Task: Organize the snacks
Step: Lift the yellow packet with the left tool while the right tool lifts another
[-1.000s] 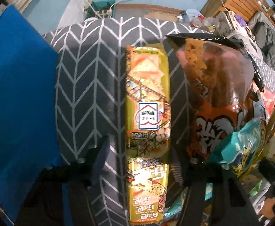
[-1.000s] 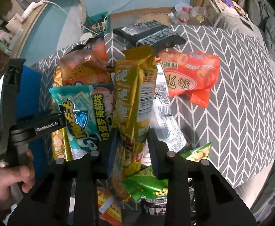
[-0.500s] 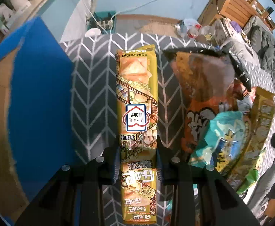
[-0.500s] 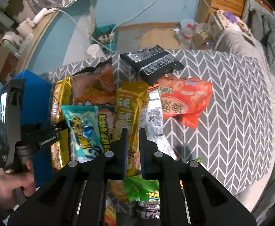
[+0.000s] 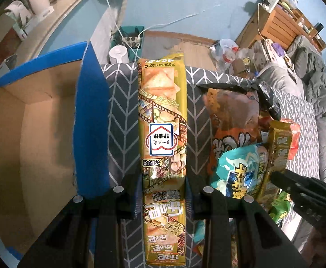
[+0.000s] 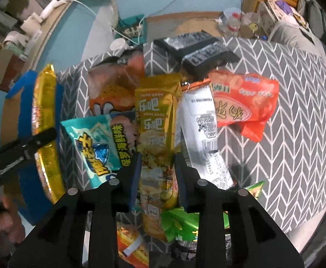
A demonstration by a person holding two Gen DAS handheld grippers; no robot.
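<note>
Lifted off the grey chevron cloth, a long gold cracker pack (image 5: 163, 134) hangs gripped in the left tongs (image 5: 164, 198); right tongs (image 6: 156, 174) clamp another gold pack (image 6: 156, 120). Carry both level toward the blue-edged cardboard box (image 5: 91, 120) left of the tongs.

Your right gripper (image 6: 156, 174) has its fingers (image 6: 132, 178) clamped on a gold snack pack (image 6: 157, 120), lifted above the pile. Beside it lie a teal bag (image 6: 93, 143) and a red bag (image 6: 243, 98) on the chevron-patterned counter (image 6: 297, 134).

Wooden shelf (image 5: 281, 22), white cable (image 5: 109, 6) (perhaps charger), grey bedding (image 5: 314, 84).
</note>
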